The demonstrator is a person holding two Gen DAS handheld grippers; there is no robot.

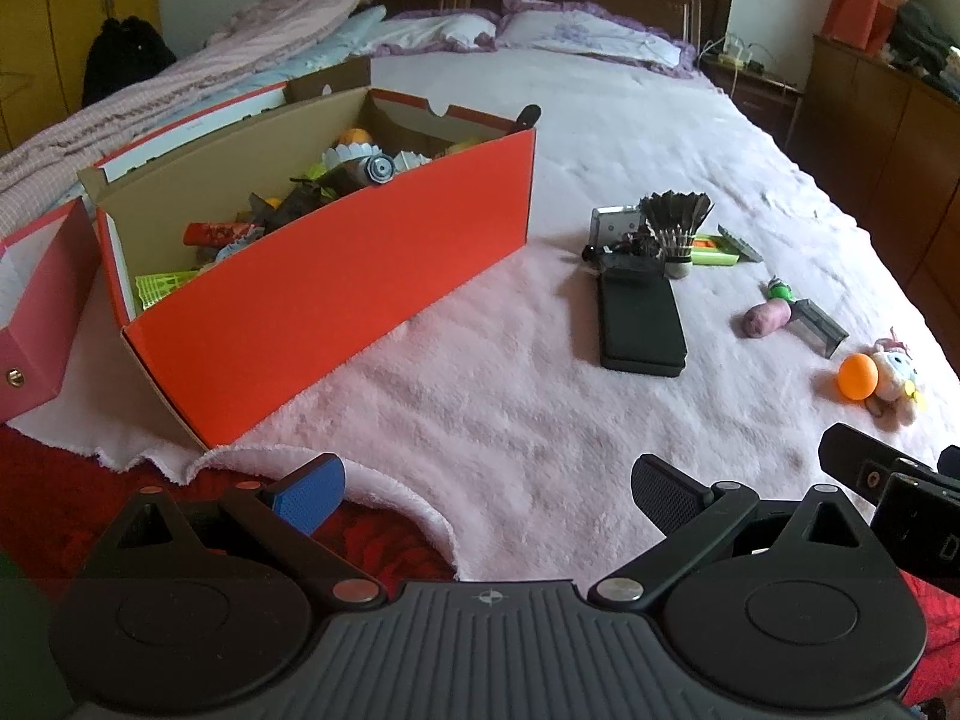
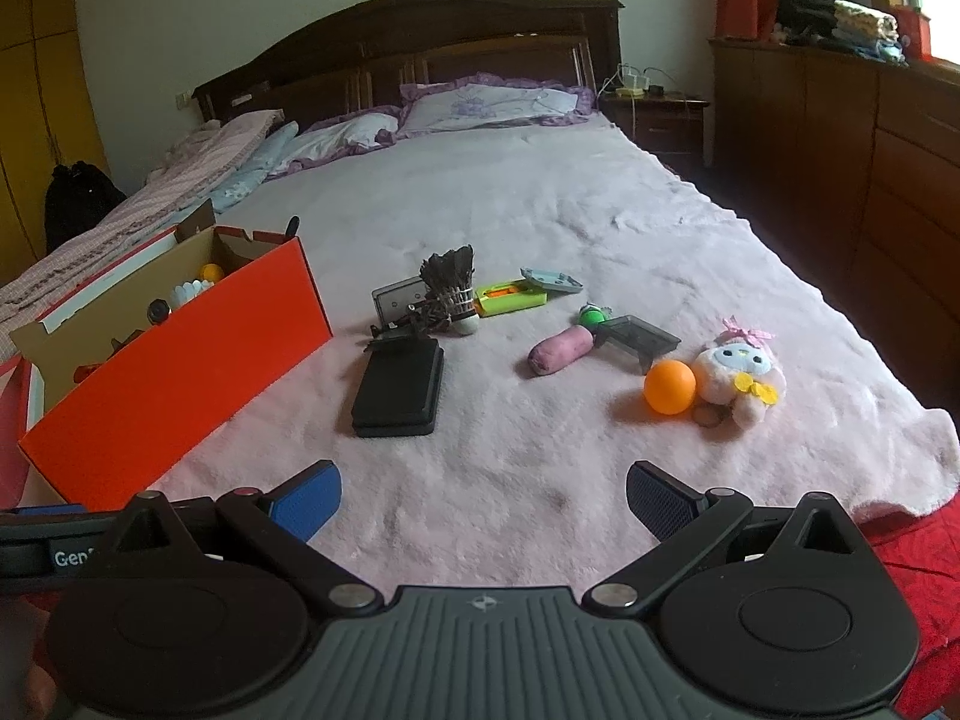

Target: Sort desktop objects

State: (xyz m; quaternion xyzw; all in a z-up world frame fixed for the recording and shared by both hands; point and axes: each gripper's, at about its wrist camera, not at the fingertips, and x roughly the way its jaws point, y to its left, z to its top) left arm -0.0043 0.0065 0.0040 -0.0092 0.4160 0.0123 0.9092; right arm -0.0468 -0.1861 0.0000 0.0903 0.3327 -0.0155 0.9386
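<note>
An orange cardboard box (image 1: 336,294) (image 2: 180,360), holding several small items, stands on a pink blanket at the left. Loose on the blanket lie a black case (image 1: 641,324) (image 2: 399,387), a dark-feathered shuttlecock (image 1: 678,228) (image 2: 453,288), a green and orange case (image 2: 510,299), a purple roll (image 2: 559,349), an orange ball (image 1: 858,377) (image 2: 670,387) and a plush toy (image 2: 741,375). My left gripper (image 1: 489,492) hovers open over the blanket's near edge, nothing between its fingers. My right gripper (image 2: 483,498) is open too, empty, short of the black case and the ball.
A pink box (image 1: 36,324) sits left of the orange box. Pillows (image 2: 480,105) and folded bedding lie at the head of the bed. A wooden dresser (image 2: 870,168) runs along the right side. A red cover (image 1: 48,474) shows under the blanket's near edge.
</note>
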